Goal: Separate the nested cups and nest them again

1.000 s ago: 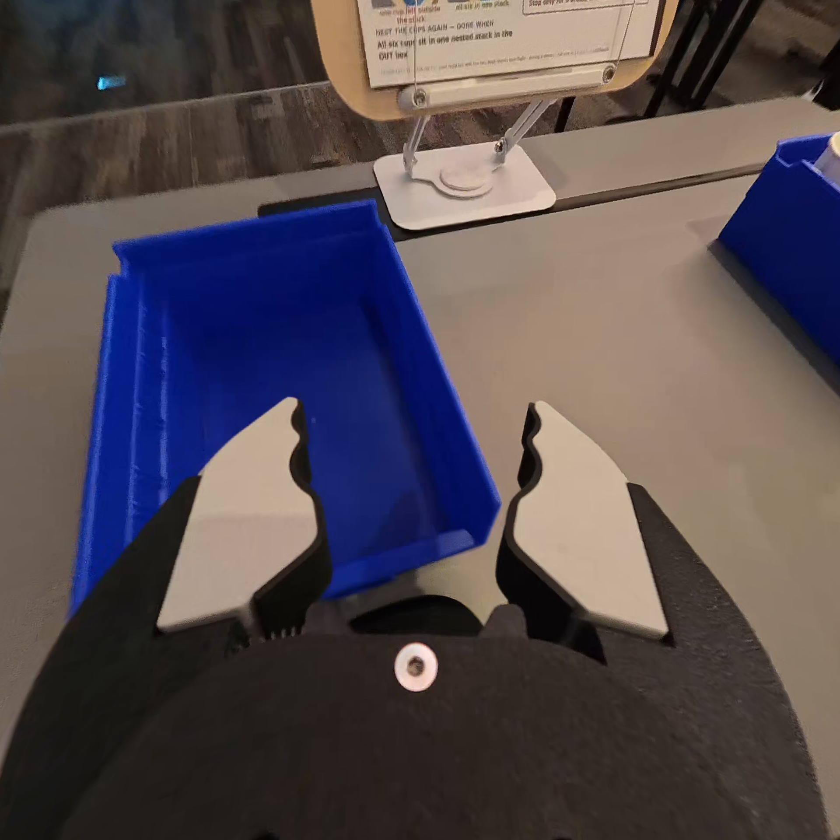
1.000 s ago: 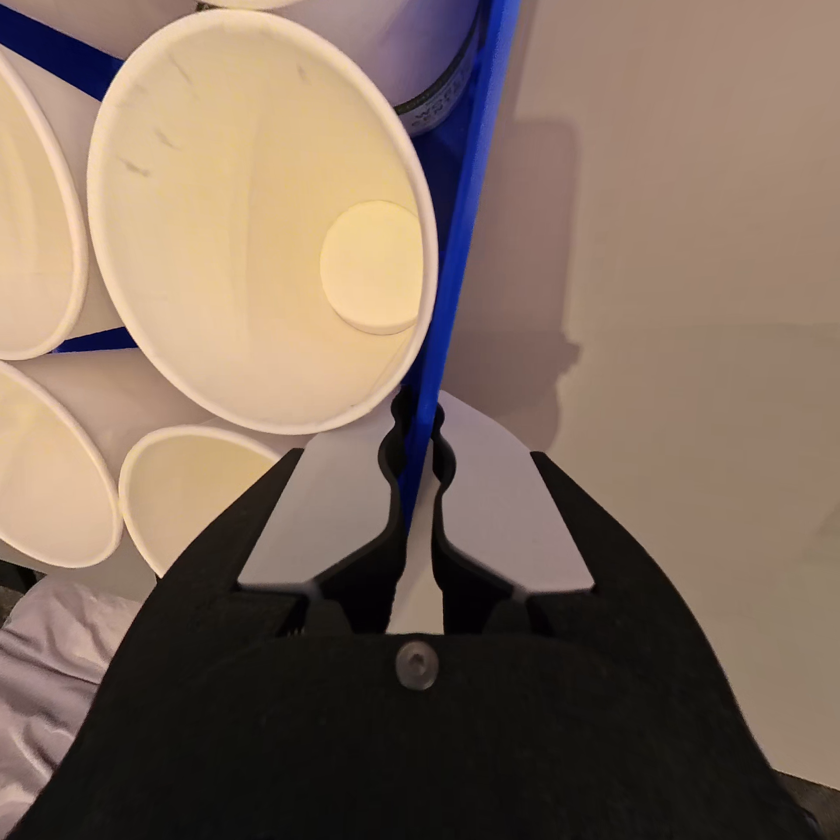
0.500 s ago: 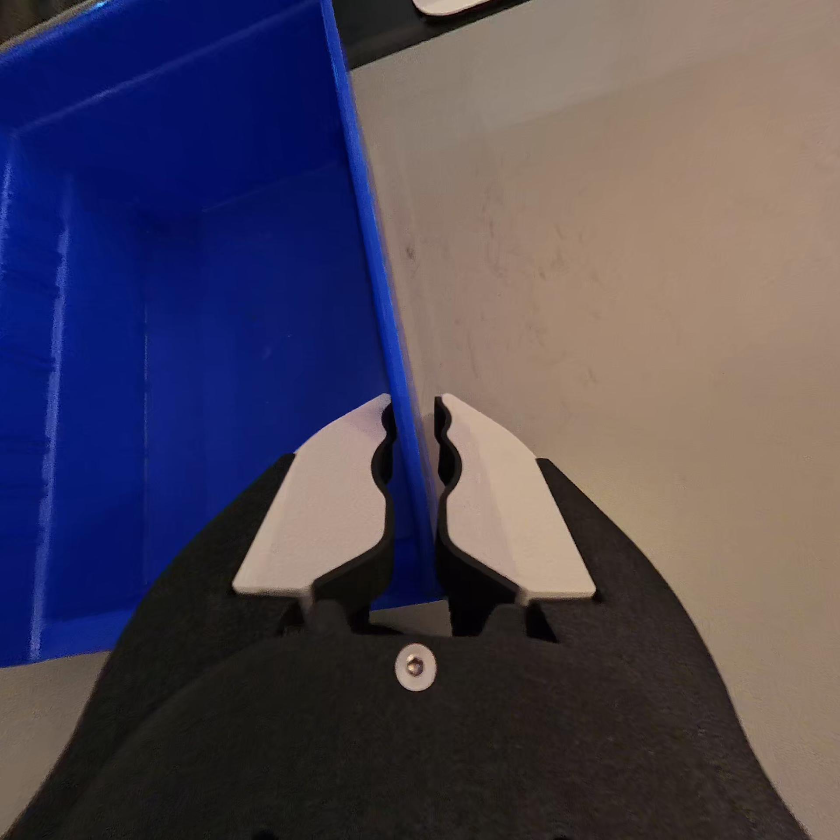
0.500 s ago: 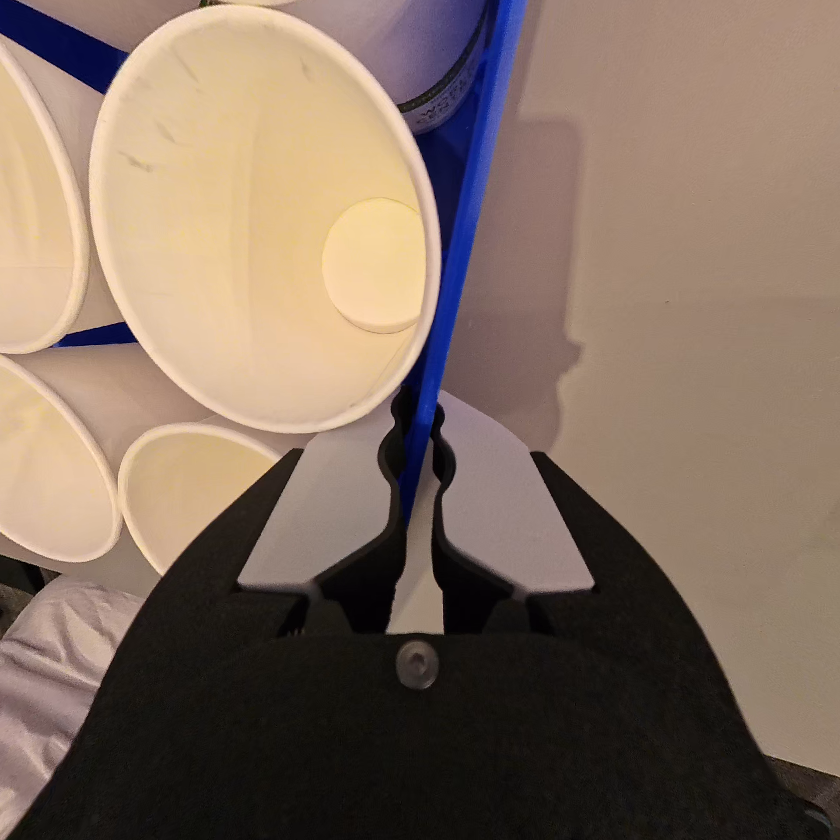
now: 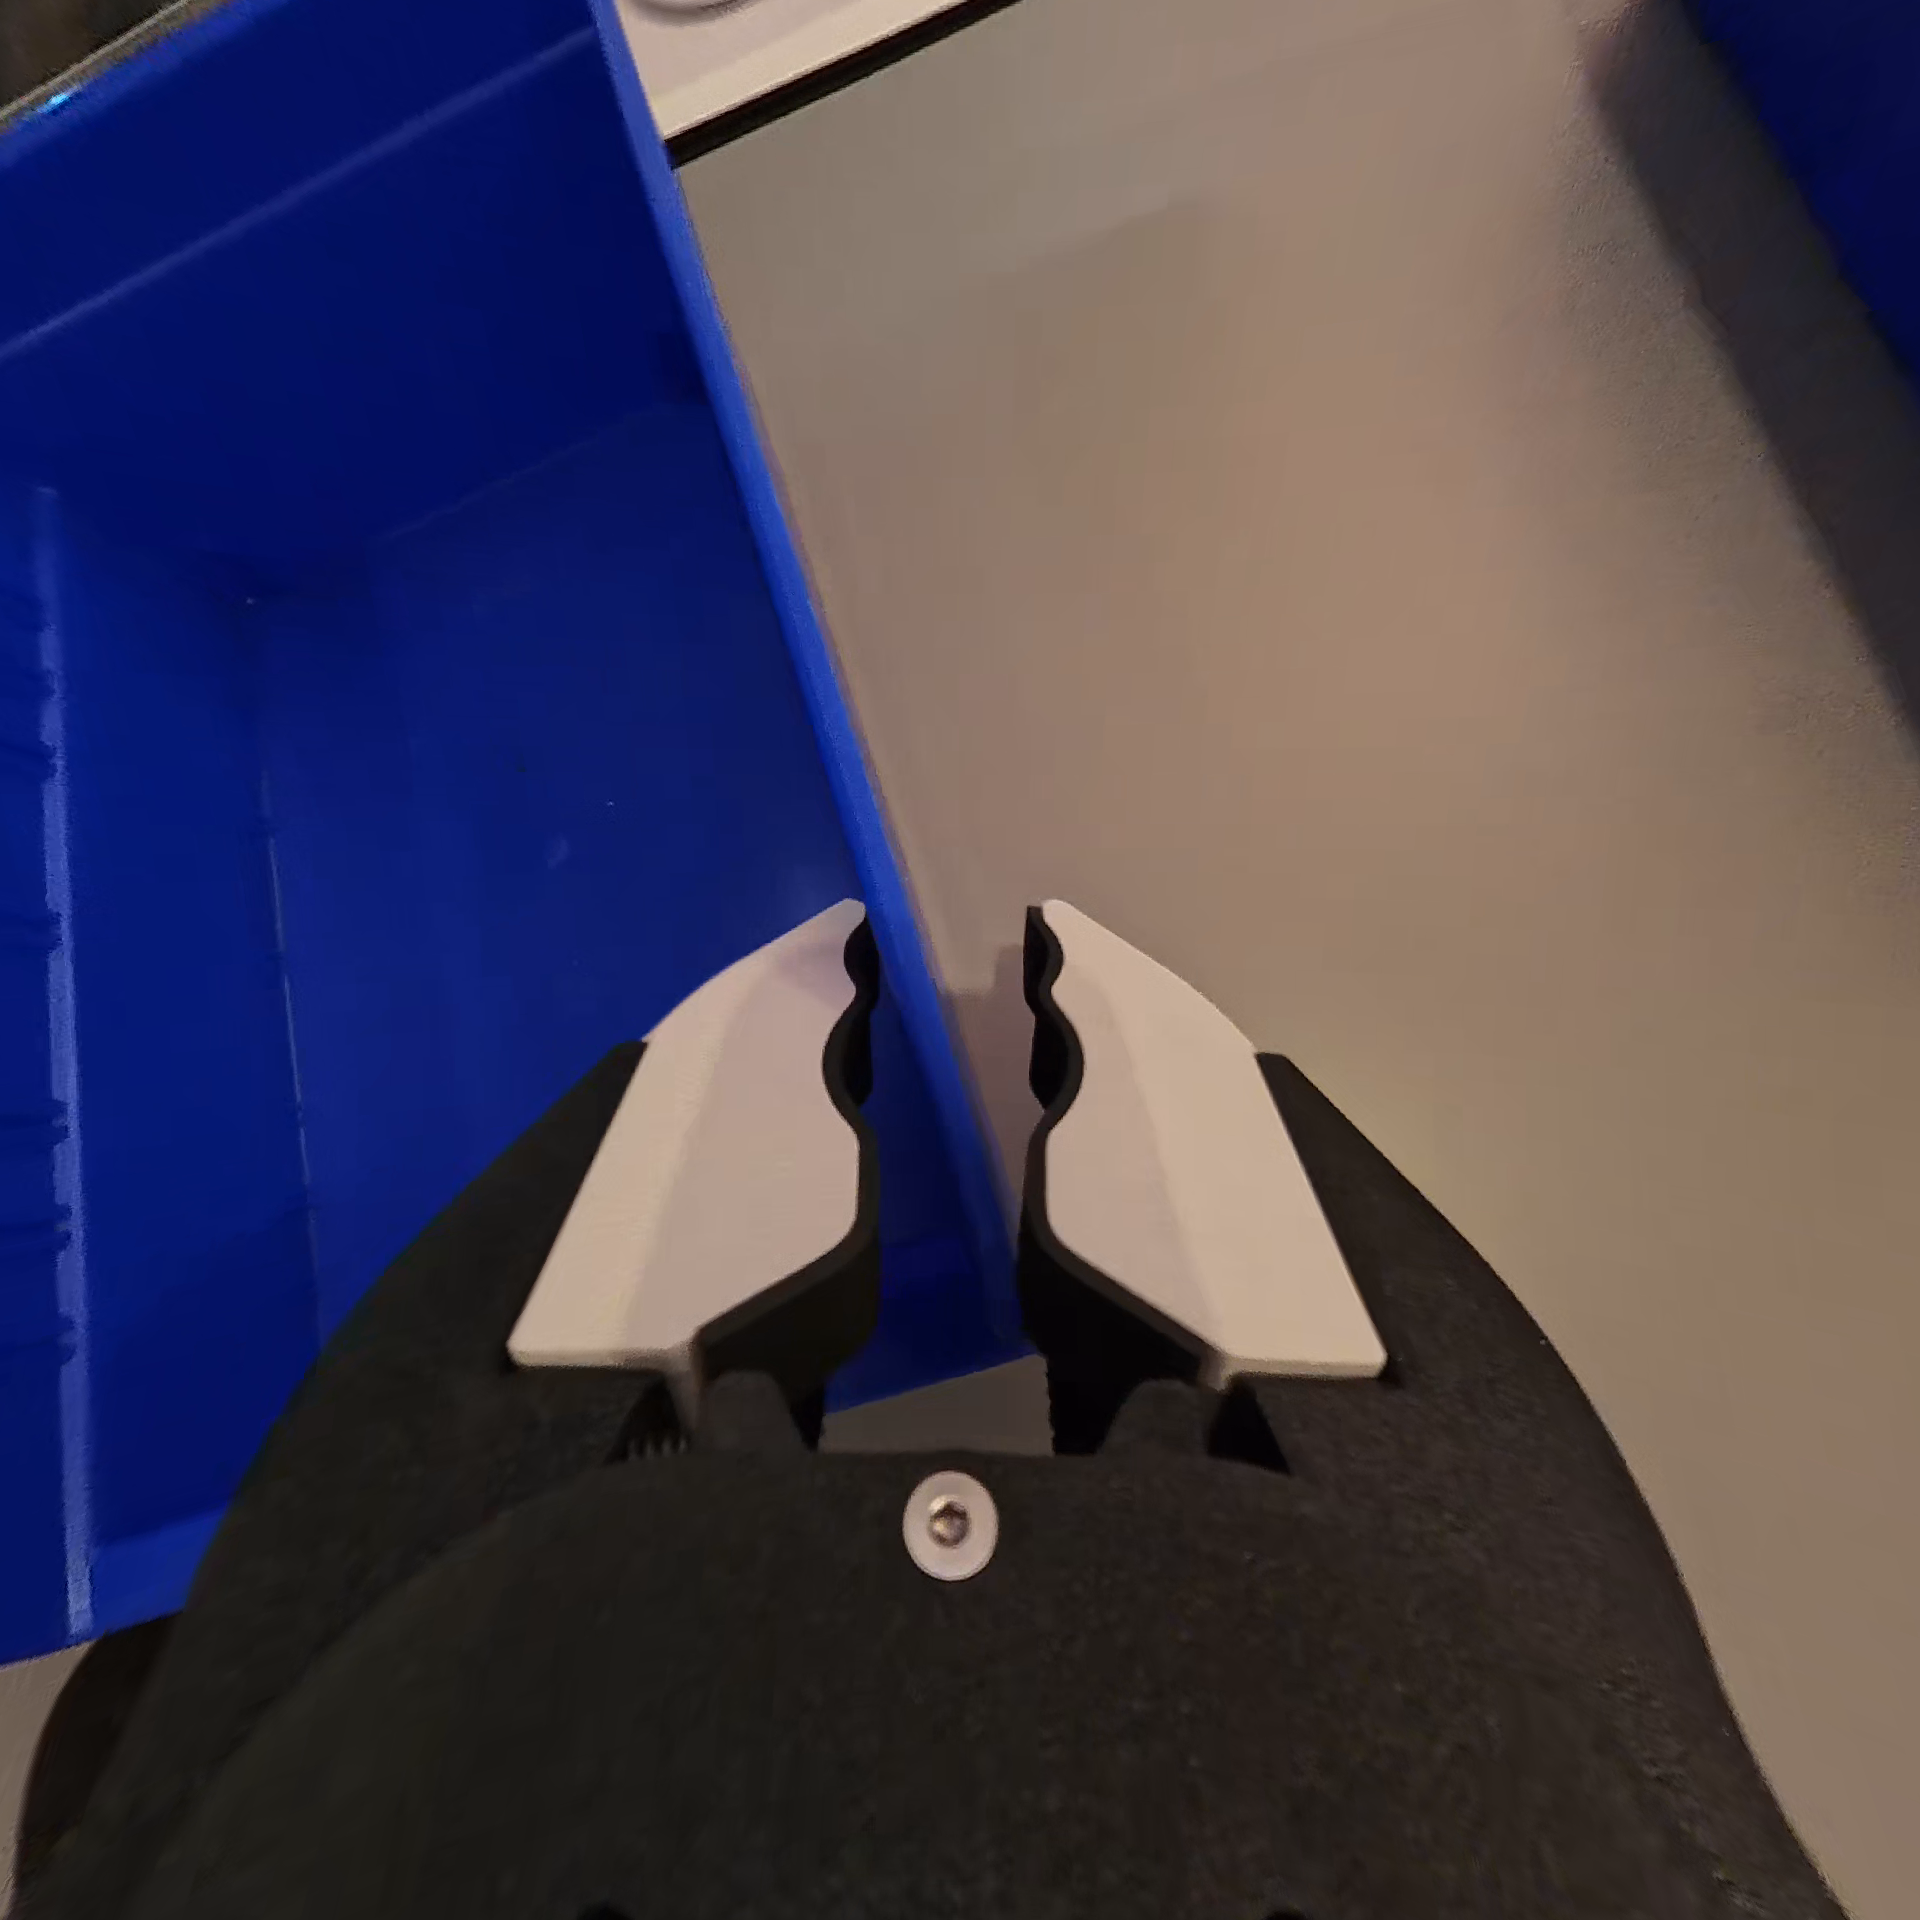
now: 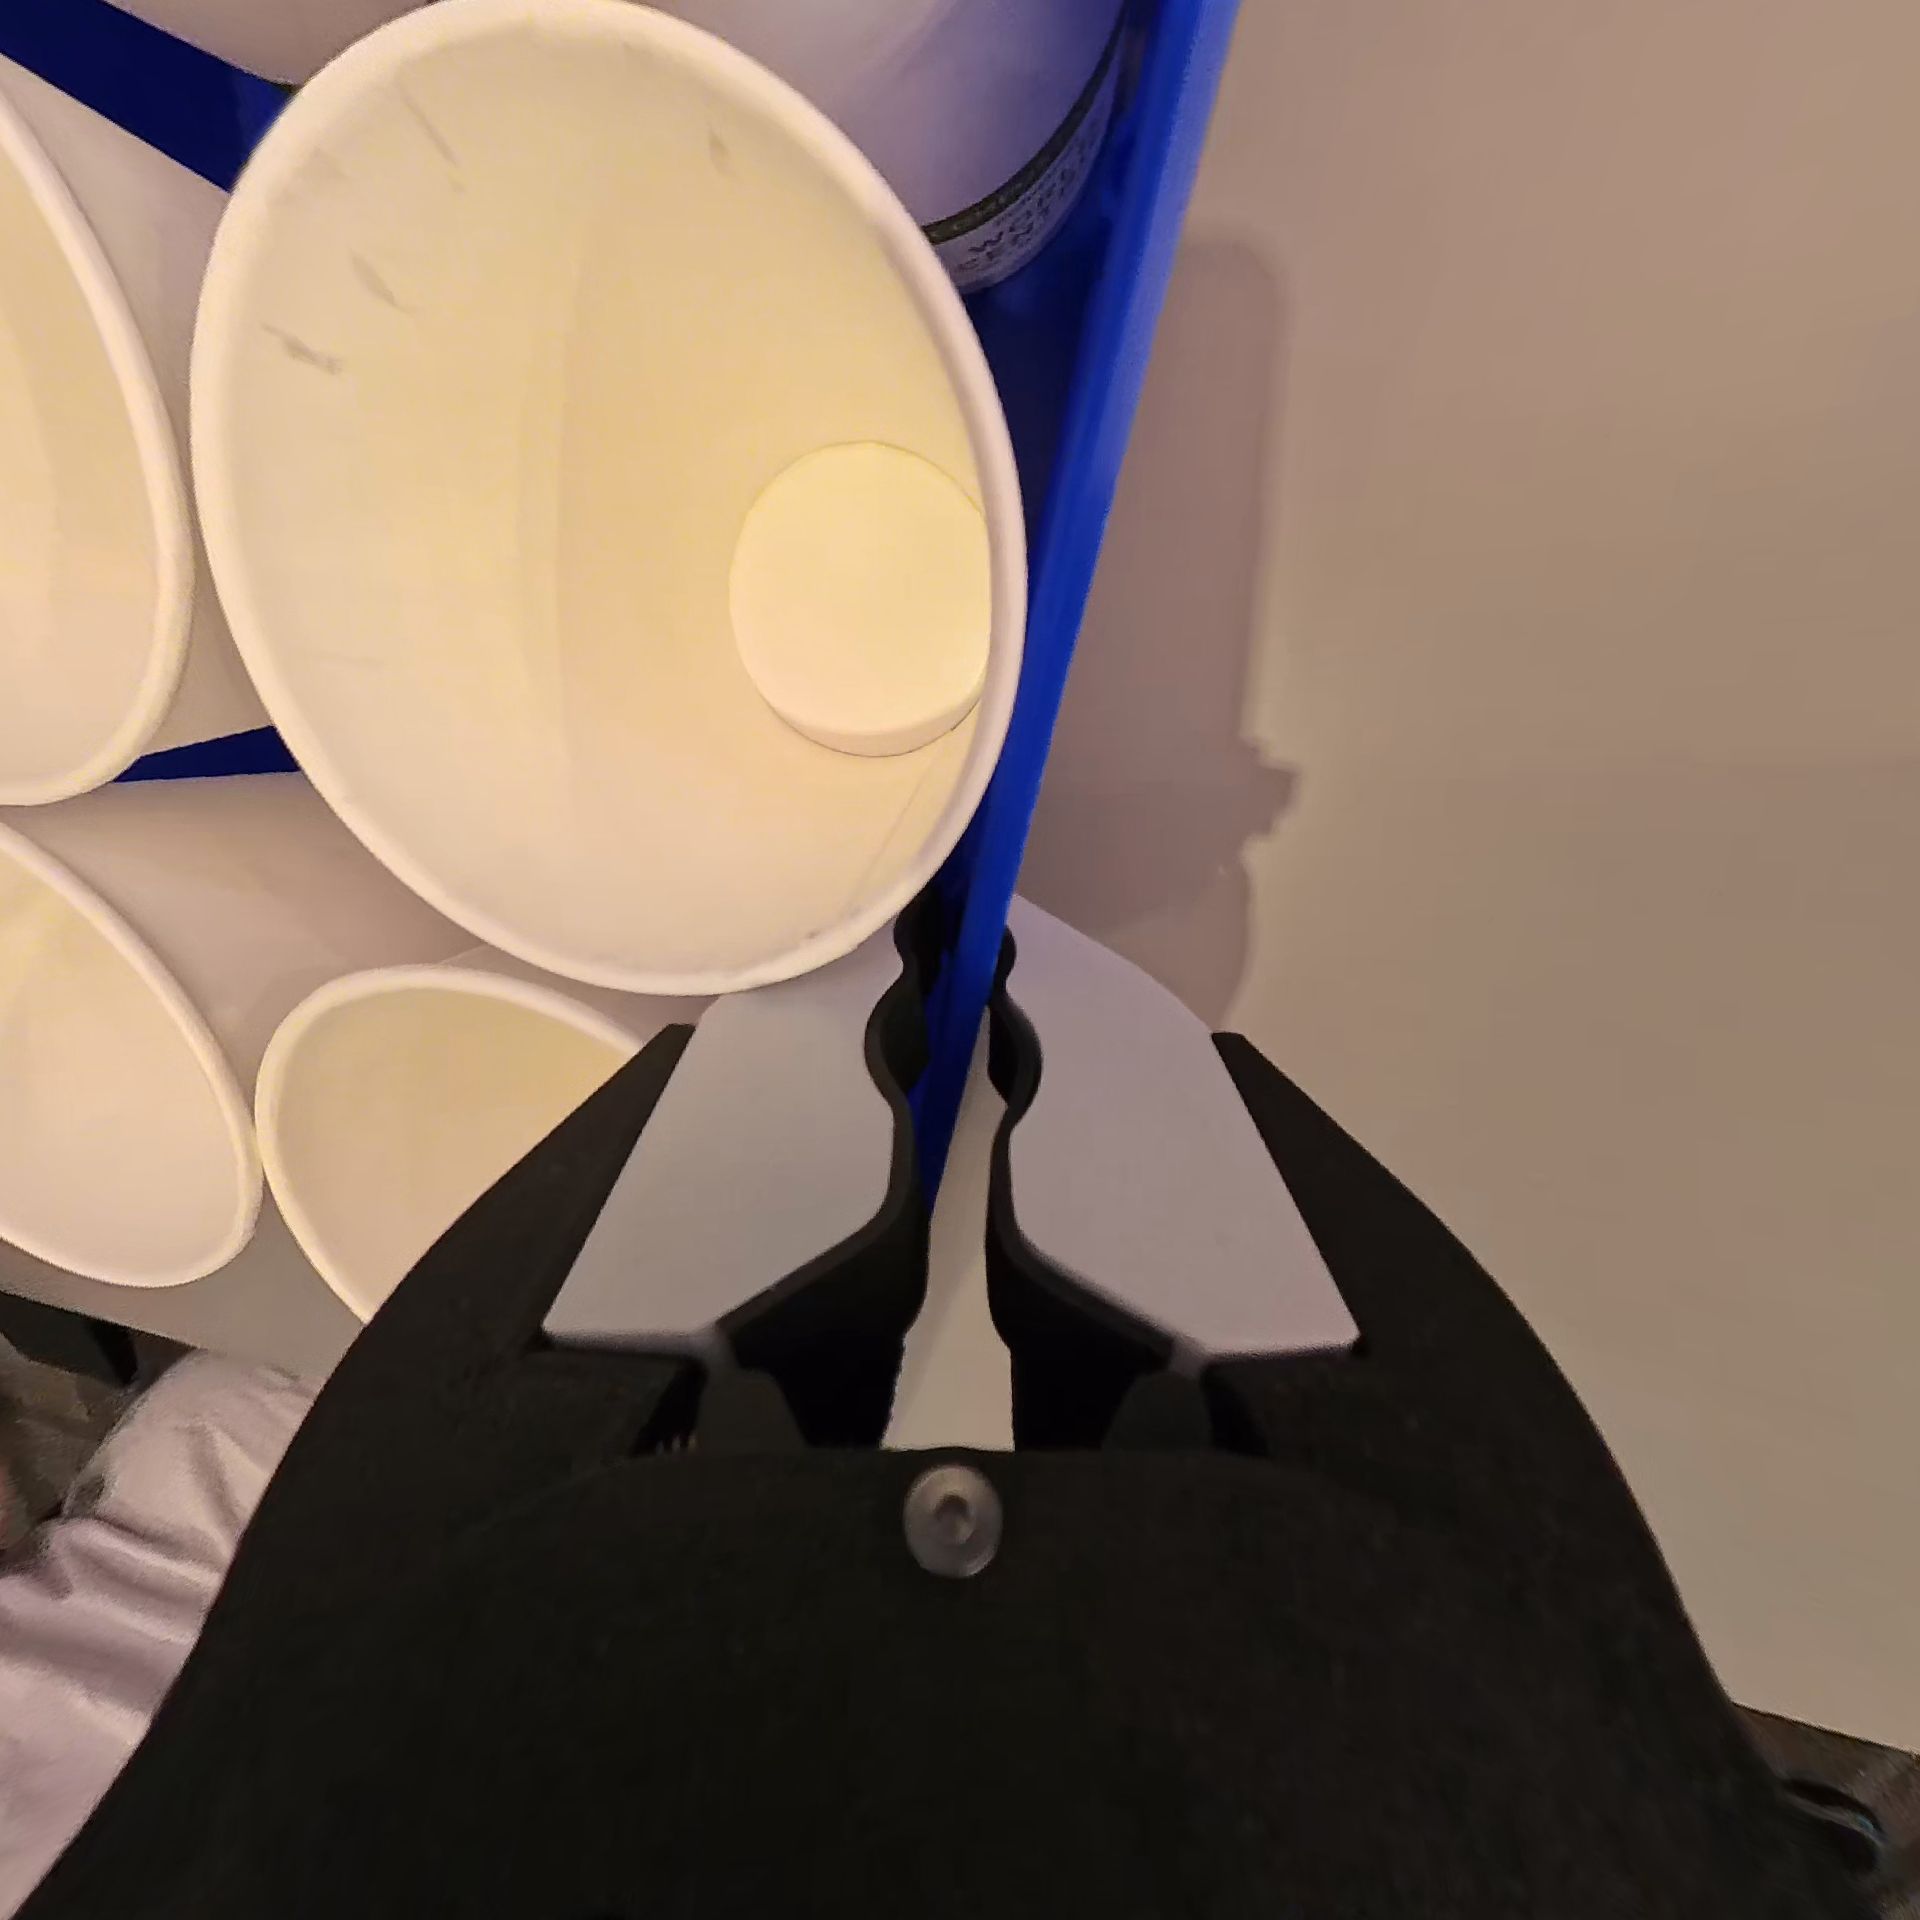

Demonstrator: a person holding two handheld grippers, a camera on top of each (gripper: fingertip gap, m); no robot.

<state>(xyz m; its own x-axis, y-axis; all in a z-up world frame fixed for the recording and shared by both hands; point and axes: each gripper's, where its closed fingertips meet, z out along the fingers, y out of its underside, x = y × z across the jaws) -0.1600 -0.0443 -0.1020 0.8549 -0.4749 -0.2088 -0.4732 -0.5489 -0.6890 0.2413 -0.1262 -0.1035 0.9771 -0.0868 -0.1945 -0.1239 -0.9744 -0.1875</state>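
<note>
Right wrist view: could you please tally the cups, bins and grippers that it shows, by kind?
Paper cups: 5, some cut off by the frame
Blue bin: 1
Right gripper: 1, clamped on the bin's wall
Total: 7

The left wrist view looks steeply down from close above the grey table (image 5: 1351, 623), facing along the left gripper (image 5: 945, 914) toward 12 o'clock, with an empty blue bin (image 5: 416, 727) filling the 9 to 11 o'clock side. The right wrist view sits just as close, looking down along the right gripper (image 6: 956, 935) at another blue bin's wall (image 6: 1091, 416) running toward 12 o'clock, with white paper cups (image 6: 582, 499) from 8 to 12 o'clock. The two views share only the grey tabletop (image 6: 1558, 727).
</note>
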